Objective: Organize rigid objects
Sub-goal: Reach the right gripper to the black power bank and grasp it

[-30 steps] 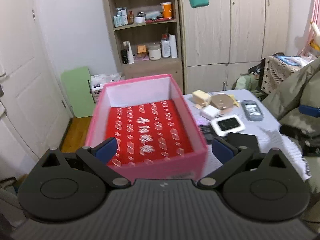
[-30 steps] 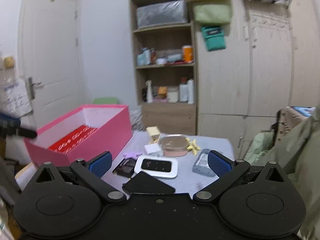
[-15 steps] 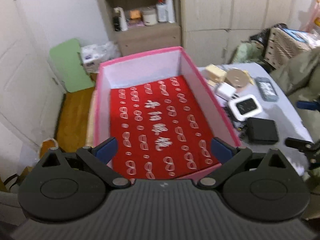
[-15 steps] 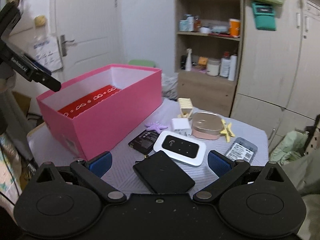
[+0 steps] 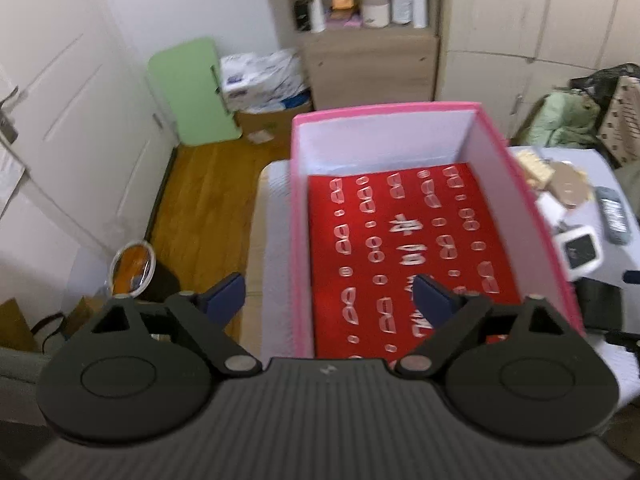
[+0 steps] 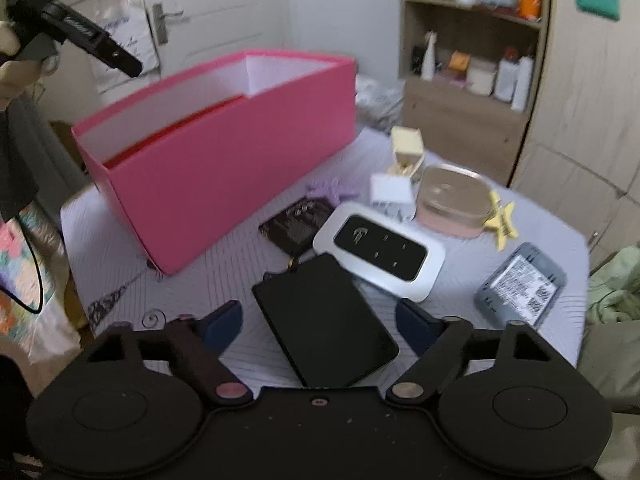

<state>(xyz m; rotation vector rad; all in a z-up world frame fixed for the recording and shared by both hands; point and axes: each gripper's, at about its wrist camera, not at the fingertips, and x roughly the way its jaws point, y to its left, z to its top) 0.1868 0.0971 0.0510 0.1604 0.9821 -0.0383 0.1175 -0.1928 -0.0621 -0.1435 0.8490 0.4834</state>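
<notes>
The left gripper [image 5: 328, 298], jaws narrowing but empty, straddles the pink box [image 5: 298, 240] wall. The right gripper [image 6: 318, 320], also narrowing, brackets the black device [image 6: 324, 320] untouched.

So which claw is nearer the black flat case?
Right. The right claw is open with the black flat case between its fingers; the left claw hangs over the pink box's wall.

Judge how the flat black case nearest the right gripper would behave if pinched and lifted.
The black case looks stiff and flat, so it probably won't flop. Its smooth faces may slip. It lies flat on the table, leaving little edge to pinch, so it may slide first.
</notes>
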